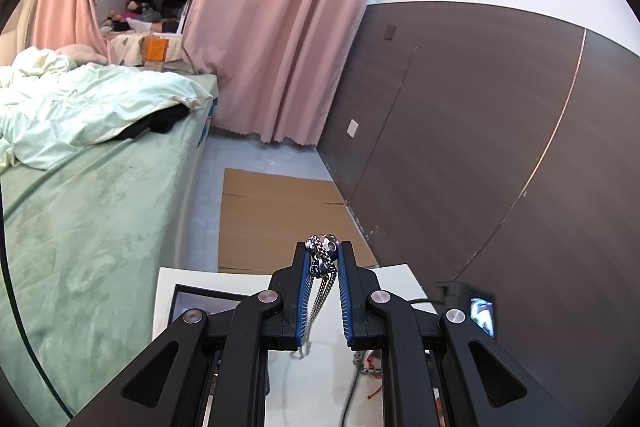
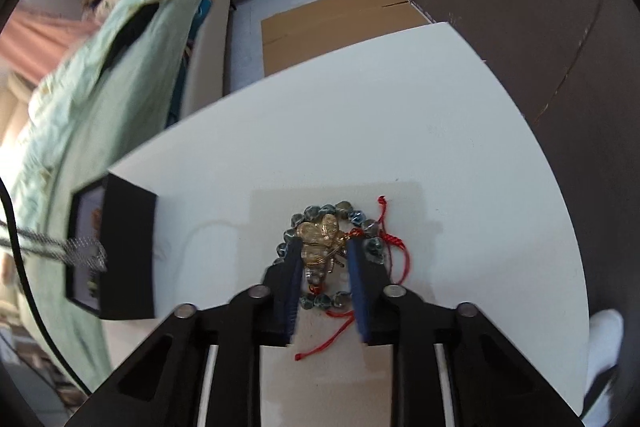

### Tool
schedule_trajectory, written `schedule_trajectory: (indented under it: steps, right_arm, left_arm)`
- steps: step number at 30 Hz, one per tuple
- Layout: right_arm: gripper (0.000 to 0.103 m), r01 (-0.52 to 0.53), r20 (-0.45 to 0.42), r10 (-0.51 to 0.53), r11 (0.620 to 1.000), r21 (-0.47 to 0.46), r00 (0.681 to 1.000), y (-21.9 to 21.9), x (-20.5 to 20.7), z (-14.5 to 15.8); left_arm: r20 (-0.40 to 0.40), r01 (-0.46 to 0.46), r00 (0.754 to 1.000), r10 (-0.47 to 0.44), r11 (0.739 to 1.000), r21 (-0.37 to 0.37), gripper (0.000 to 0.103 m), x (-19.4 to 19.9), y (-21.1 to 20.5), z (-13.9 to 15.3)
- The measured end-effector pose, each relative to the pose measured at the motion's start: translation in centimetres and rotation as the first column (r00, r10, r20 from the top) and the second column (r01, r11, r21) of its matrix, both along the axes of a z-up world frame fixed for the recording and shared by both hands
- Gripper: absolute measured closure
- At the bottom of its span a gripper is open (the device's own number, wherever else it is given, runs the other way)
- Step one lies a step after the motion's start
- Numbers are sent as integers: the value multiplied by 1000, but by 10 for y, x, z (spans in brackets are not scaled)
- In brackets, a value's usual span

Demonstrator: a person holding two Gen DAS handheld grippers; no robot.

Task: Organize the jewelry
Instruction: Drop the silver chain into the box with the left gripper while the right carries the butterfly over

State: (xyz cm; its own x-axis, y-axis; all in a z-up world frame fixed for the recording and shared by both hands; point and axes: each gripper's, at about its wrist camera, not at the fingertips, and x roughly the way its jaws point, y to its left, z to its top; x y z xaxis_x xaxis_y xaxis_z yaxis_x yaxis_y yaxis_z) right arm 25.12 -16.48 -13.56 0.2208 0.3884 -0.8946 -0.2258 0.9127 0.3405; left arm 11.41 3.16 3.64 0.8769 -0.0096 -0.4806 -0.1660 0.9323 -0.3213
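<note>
My left gripper (image 1: 324, 254) is up off the white tabletop (image 1: 320, 379), jaws pinched on a silver metal chain necklace (image 1: 322, 253); its bunched top w/ a round charm sits at the tips, and the rest hangs down between the blue pads. Below left I see the black open jewelry box (image 1: 208, 297) on the tabletop. In the right wrist view the chain's loose end (image 2: 82, 251) dangles in front of that box (image 2: 128, 255).

My right gripper (image 2: 324, 251) is low over a pale grey mat (image 2: 400, 367), jaws part-open either side of a gold filigree brooch (image 2: 322, 237). Can't tell if the pads touch it. The brooch lies inside a ring of blue-grey bead bracelet (image 2: 356, 217), w/ a red cord (image 2: 394, 247) just beside it. Green bed (image 1: 92, 227) to the left, flat brown cardboard (image 1: 276, 219) on the floor beyond.
</note>
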Motion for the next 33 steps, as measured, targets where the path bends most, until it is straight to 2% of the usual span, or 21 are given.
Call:
schedule_trajectory:
  steps: [2,5,11,17,22,33]
  right_arm:
    - [91,16,-20,-15,999,46,1000,-8,-1,0]
    - [91,34,-38,-30,994,106,999,-14,-4,1]
    - [91,37,-19,-34,979,200,999,-12,-13,14]
    - [91,-24,44,12,960,280,999,11,-24,33]
    - [91,-68,96,38,941,330,995,33,-31,45]
    - [91,-122,117,84,919,374,990,69,-40,46]
  left_arm:
    - [5,-8,1000,8,1000,-2,89,-4,3,2]
    - [15,-20,1000,20,1000,-4,89,-11,8,6]
    - [34,-56,998,56,998,-7,89,-26,24,14]
    - [25,-95,995,96,995,-24,89,-32,46,10]
    - [-2,-101,995,101,994,-34,89,-28,60,-4]
    - [-32,-96,995,95,995,-34,89,-19,67,-18]
